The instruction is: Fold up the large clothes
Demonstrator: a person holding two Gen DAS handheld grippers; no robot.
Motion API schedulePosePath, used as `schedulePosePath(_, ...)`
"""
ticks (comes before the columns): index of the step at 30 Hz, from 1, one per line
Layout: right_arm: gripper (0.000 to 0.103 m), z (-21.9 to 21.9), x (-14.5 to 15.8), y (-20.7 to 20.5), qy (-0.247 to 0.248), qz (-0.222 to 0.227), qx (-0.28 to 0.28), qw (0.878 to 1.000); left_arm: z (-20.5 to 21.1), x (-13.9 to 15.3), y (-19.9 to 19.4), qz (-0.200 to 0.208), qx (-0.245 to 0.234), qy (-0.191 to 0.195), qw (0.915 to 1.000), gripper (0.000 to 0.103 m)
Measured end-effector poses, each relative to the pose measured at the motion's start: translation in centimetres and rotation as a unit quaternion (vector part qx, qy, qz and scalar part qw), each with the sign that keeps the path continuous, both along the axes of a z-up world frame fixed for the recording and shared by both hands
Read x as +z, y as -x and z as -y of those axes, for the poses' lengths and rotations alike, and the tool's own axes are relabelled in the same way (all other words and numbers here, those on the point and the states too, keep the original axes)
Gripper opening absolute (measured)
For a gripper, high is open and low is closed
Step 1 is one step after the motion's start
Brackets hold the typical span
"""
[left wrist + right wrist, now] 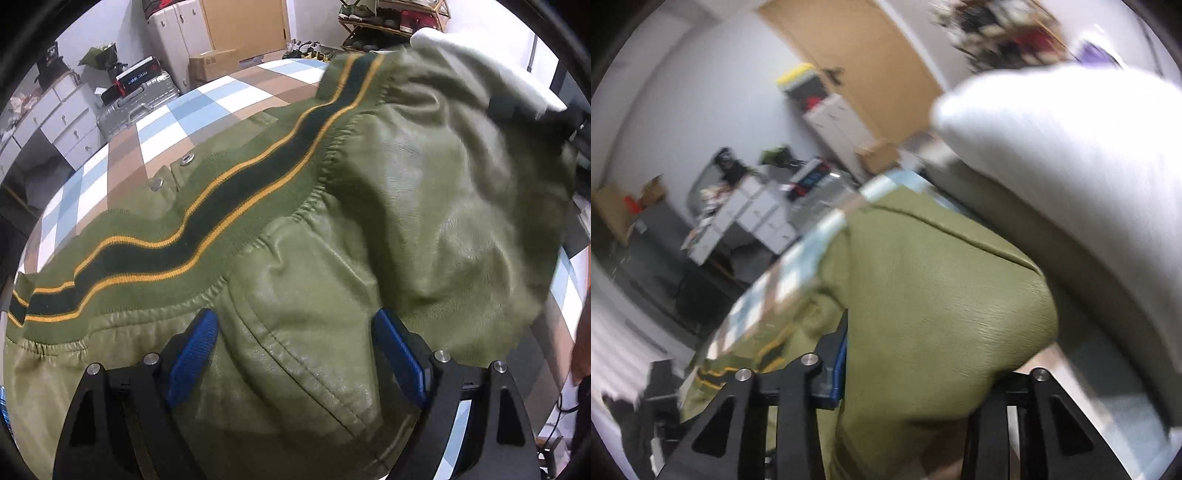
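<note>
Left wrist view: olive jacket [406, 221] of leather-look fabric spread over checked tablecloth [207, 107]; it fills the frame from 7 to 2 o'clock.
Hem band: ribbed green knit [207, 236] with a dark stripe edged in yellow, running from 9 towards 12 o'clock; two metal snaps [186, 160] beside it.
Left gripper [295, 328]: jaws spread wide over a stitched seam, pads not pressing.
White sleeve [476, 62]: at 1 o'clock.
Right wrist view: blurred.
Right gripper [916, 362]: clenched on a bunched olive fold.
</note>
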State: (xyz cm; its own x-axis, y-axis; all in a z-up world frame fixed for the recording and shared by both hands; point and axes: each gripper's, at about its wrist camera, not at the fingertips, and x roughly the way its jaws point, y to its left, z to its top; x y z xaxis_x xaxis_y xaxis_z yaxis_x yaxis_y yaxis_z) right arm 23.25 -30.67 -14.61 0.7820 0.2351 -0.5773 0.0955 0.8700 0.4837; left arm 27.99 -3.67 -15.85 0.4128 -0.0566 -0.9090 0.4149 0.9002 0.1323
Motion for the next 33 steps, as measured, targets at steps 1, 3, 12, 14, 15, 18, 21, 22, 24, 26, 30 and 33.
schedulePosePath(1, 0.035, -0.3, 1.0, 0.2, 0.007, 0.017, 0.021, 1.0, 0.1, 0.0, 0.0, 0.002, -0.003, -0.004, 1.0, 0.084)
schedulePosePath(3, 0.033, -0.3, 1.7, 0.6, 0.003, 0.032, 0.038, 0.999, 0.7, -0.2, -0.2, 0.005, -0.007, -0.01, 0.9999, 0.083)
schedulePosePath(12, 0.031, -0.2, 4.9, 0.1, 0.054, 0.075, 0.094, 0.991, 5.1, -0.4, -0.3, 0.027, -0.021, -0.006, 0.9994, 0.082)
schedulePosePath(14, 0.04, 0.1, 4.3, -1.0, 0.036, 0.048, 0.108, 0.992, 5.5, -0.3, -0.6, 0.024, -0.018, -0.007, 0.9995, 0.082)
schedulePosePath(15, 0.048, 0.3, 3.7, -1.8, 0.025, 0.022, 0.104, 0.994, 5.3, -0.2, -0.7, 0.019, -0.016, -0.005, 0.9997, 0.082)
schedulePosePath(18, 0.062, 0.9, 1.7, -2.9, 0.025, -0.039, 0.076, 0.996, 4.1, 0.2, -0.8, -0.002, -0.027, 0.003, 0.9996, 0.082)
schedulePosePath(21, 0.067, 0.0, 0.4, -3.4, 0.084, -0.062, 0.07, 0.992, 2.7, 0.7, -0.9, -0.01, -0.024, -0.002, 0.9996, 0.081)
schedulePosePath(22, 0.075, -0.4, 0.0, -3.8, 0.103, -0.073, 0.069, 0.99, 2.4, 0.9, -0.8, -0.004, -0.024, -0.008, 0.9997, 0.081)
schedulePosePath(24, 0.079, -1.1, -1.1, -4.9, 0.124, -0.096, 0.077, 0.985, 1.6, 1.8, -0.6, 0.024, -0.021, -0.025, 0.9992, 0.082)
schedulePosePath(26, 0.079, -1.4, -2.4, -5.9, 0.137, -0.114, 0.073, 0.981, 0.8, 2.5, -0.5, 0.034, -0.018, -0.024, 0.999, 0.082)
schedulePosePath(30, 0.083, 0.2, -2.7, -5.6, 0.091, -0.098, 0.061, 0.989, -0.9, 3.1, -0.3, 0.029, -0.003, 0.025, 0.9993, 0.081)
schedulePosePath(33, 0.092, 1.6, -2.0, -4.1, 0.046, -0.058, 0.052, 0.996, -0.8, 2.7, 0.1, 0.034, 0.0, 0.021, 0.9992, 0.082)
